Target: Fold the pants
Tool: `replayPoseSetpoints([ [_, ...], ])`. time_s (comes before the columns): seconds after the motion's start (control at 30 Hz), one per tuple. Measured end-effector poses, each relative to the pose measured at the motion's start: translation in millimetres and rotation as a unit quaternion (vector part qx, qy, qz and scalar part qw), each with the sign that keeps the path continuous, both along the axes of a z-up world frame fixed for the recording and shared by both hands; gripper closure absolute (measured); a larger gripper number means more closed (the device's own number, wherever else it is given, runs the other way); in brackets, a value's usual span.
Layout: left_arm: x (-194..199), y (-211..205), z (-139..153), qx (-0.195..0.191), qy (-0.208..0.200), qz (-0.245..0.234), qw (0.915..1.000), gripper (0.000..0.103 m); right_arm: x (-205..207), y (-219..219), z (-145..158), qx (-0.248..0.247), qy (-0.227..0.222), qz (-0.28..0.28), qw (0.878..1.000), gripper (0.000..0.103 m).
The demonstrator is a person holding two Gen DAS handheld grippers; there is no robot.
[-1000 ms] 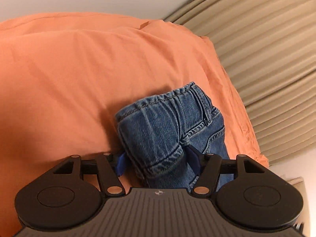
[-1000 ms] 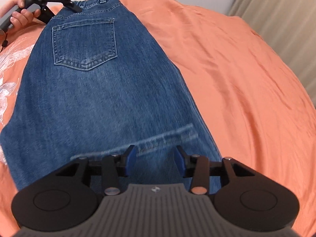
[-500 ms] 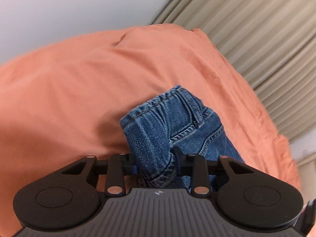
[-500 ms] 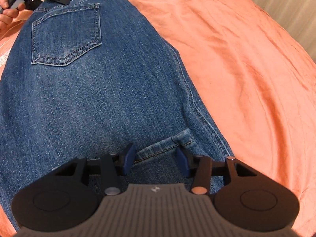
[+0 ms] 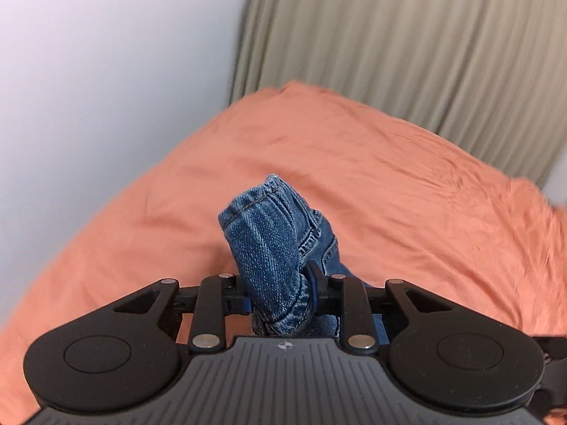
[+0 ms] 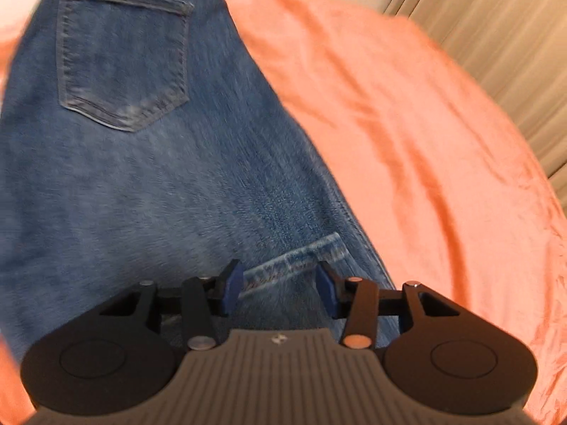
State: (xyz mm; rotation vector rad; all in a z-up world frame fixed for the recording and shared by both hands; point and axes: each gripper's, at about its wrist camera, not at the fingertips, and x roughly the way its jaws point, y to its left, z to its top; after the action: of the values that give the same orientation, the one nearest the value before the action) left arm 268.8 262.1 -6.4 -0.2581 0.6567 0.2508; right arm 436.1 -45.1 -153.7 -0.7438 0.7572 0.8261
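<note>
The left tongs [image 5: 280, 292] are clamping a bunched waistband of the jeans [image 6: 149, 177] above the orange bed [image 5: 407, 191], while the right tongs [image 6: 278, 283] are standing apart over a hem.

1. Both views are evenly and softly lit, moderately bright, with no glare or hard highlights.
2. Left wrist view: the bunched jeans [image 5: 273, 244] at centre are fairly sharp, their weave visible; the orange bedsheet [image 5: 407, 191] and beige curtain [image 5: 407, 53] behind look slightly soft.
3. Soft, faint shadows sit beside the denim and in the sheet's wrinkles.
4. Right wrist view: motion blur smears the denim and sheet, strongest toward the top and left edges; the gripper body at the bottom stays sharp.
5. Fisheye distortion bends curtain pleats and bed edges into curves, and dark vignetting clips the frame corners.
</note>
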Motion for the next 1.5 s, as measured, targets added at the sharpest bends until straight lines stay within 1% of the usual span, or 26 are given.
replayPoseSetpoints([
  [0.1,-2,-49,30,0.068,-0.013,-0.031,0.9971,0.073,-23,-27,20,0.021,-0.011,-0.014,1.000,0.060],
  [0.2,-1,-106,45,0.138,-0.024,-0.065,0.9881,0.073,-42,-65,33,0.052,-0.006,-0.051,0.997,0.060],
  [0.3,0,-167,44,0.203,-0.036,-0.109,0.9725,0.073,-54,-97,45,0.077,-0.006,-0.084,0.993,0.060],
  [0.4,7,-230,25,0.270,-0.031,-0.166,0.9479,0.073,-69,-121,52,0.084,-0.006,-0.113,0.990,0.060],
  [0.43,8,-249,14,0.283,-0.028,-0.188,0.9401,0.073,-72,-126,54,0.084,-0.005,-0.122,0.989,0.059],
  [0.47,8,-264,1,0.285,-0.022,-0.213,0.9342,0.073,-76,-135,55,0.084,-0.004,-0.131,0.988,0.059],
  [0.53,11,-295,-27,0.272,0.002,-0.259,0.9269,0.074,-84,-150,53,0.081,-0.002,-0.146,0.986,0.059],
  [0.6,12,-324,-57,0.269,0.032,-0.299,0.9150,0.075,-91,-164,47,0.081,0.001,-0.162,0.983,0.059],
  [0.67,13,-346,-85,0.252,0.070,-0.335,0.9052,0.076,-99,-178,43,0.085,0.011,-0.178,0.980,0.059],
  [0.7,13,-355,-97,0.247,0.092,-0.350,0.8990,0.076,-103,-184,41,0.088,0.014,-0.183,0.979,0.059],
  [0.77,7,-370,-118,0.265,0.104,-0.360,0.8887,0.073,-111,-196,38,0.091,0.019,-0.192,0.977,0.059],
  [0.8,4,-371,-123,0.264,0.107,-0.362,0.8875,0.070,-115,-201,36,0.093,0.021,-0.196,0.976,0.059],
  [0.83,5,-370,-125,0.252,0.111,-0.365,0.8895,0.067,-118,-207,35,0.095,0.024,-0.200,0.975,0.058],
  [0.87,5,-365,-124,0.227,0.114,-0.373,0.8923,0.054,-121,-212,34,0.098,0.028,-0.204,0.974,0.058],
  [0.9,9,-359,-122,0.190,0.114,-0.385,0.8956,0.036,-122,-215,33,0.102,0.033,-0.207,0.972,0.058],
  [0.97,13,-343,-111,0.098,0.112,-0.408,0.9007,0.021,-123,-222,34,0.114,0.047,-0.217,0.968,0.058],
  [1.0,14,-333,-107,0.056,0.111,-0.414,0.9019,0.019,-124,-221,33,0.116,0.050,-0.221,0.967,0.057],
  [1.03,17,-328,-104,0.027,0.108,-0.415,0.9032,0.019,-124,-217,33,0.114,0.046,-0.222,0.967,0.056],
  [1.1,17,-311,-92,-0.023,0.106,-0.415,0.9032,0.020,-124,-209,31,0.113,0.037,-0.216,0.969,0.056],
  [1.17,17,-298,-81,-0.059,0.099,-0.420,0.9003,0.020,-128,-213,39,0.129,0.035,-0.209,0.969,0.056],
  [1.2,17,-290,-76,-0.062,0.092,-0.419,0.9012,0.020,-129,-210,43,0.139,0.037,-0.206,0.968,0.056],
  [1.23,16,-286,-72,-0.052,0.085,-0.417,0.9034,0.020,-127,-207,46,0.150,0.040,-0.204,0.967,0.057],
  [1.3,10,-274,-66,-0.019,0.077,-0.414,0.9069,0.020,-126,-204,56,0.175,0.053,-0.201,0.962,0.057],
  [1.33,6,-265,-64,-0.002,0.077,-0.416,0.9060,0.020,-123,-202,59,0.191,0.065,-0.202,0.959,0.057],
  [1.4,8,-257,-72,0.024,0.083,-0.419,0.9037,0.020,-112,-197,62,0.225,0.098,-0.210,0.946,0.058],
  [1.5,-1,-236,-87,0.071,0.106,-0.413,0.9020,0.020,-93,-193,63,0.274,0.158,-0.226,0.921,0.058],
])
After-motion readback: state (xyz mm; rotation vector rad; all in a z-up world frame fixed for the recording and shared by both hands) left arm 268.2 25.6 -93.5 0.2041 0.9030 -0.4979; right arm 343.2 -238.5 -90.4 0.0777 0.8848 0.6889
